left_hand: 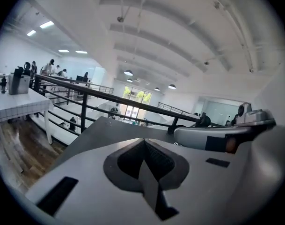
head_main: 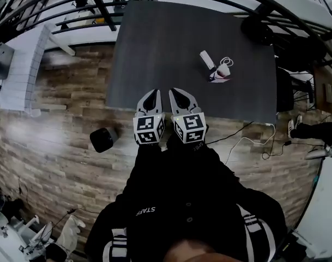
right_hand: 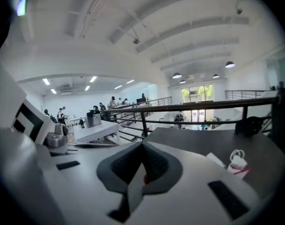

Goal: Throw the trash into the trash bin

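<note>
Trash (head_main: 217, 69): white scraps lie on the table (head_main: 155, 48), toward its right side, well apart from both grippers.
Bin (head_main: 103, 139): black, it stands on the wooden floor (head_main: 56, 146) off the table's near left corner.
Left gripper (head_main: 150, 98): jaws pressed together, nothing between them.
Right gripper (head_main: 182, 97): jaws also together and empty; it hovers just beside the left one at the table's near edge.
Progress: nothing is picked up and nothing is visibly binned; the reach, grasp and drop all appear left to do.
</note>
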The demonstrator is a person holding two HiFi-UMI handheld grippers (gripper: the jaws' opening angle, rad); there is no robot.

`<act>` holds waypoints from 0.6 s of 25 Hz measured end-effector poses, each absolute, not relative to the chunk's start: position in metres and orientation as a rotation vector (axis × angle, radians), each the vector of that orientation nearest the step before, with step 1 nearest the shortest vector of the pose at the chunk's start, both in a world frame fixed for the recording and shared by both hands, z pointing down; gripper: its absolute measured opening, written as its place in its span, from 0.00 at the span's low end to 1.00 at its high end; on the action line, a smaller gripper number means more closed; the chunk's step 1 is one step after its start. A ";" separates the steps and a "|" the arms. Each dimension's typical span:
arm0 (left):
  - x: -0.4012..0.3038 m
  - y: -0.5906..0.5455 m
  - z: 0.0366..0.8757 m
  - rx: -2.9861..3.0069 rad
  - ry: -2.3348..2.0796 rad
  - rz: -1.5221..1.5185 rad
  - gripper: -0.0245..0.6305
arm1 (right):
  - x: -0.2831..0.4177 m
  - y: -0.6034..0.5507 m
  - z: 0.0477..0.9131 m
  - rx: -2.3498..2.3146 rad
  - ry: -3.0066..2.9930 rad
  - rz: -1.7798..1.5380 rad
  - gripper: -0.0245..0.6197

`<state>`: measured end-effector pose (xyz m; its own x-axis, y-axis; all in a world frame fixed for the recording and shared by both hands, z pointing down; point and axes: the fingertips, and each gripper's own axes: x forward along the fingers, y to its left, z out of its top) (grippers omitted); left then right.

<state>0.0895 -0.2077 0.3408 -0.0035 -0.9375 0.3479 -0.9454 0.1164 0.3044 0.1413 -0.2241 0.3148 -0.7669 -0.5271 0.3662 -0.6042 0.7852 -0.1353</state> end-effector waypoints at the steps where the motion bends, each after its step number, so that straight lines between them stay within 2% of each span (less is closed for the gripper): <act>1: 0.099 -0.216 0.336 1.855 -1.927 0.029 0.04 | 0.154 -0.233 0.310 0.918 -2.666 0.350 0.06; 15: 0.198 -0.282 0.274 2.196 -1.779 0.056 0.04 | 0.283 -0.292 0.257 1.363 -2.608 0.292 0.06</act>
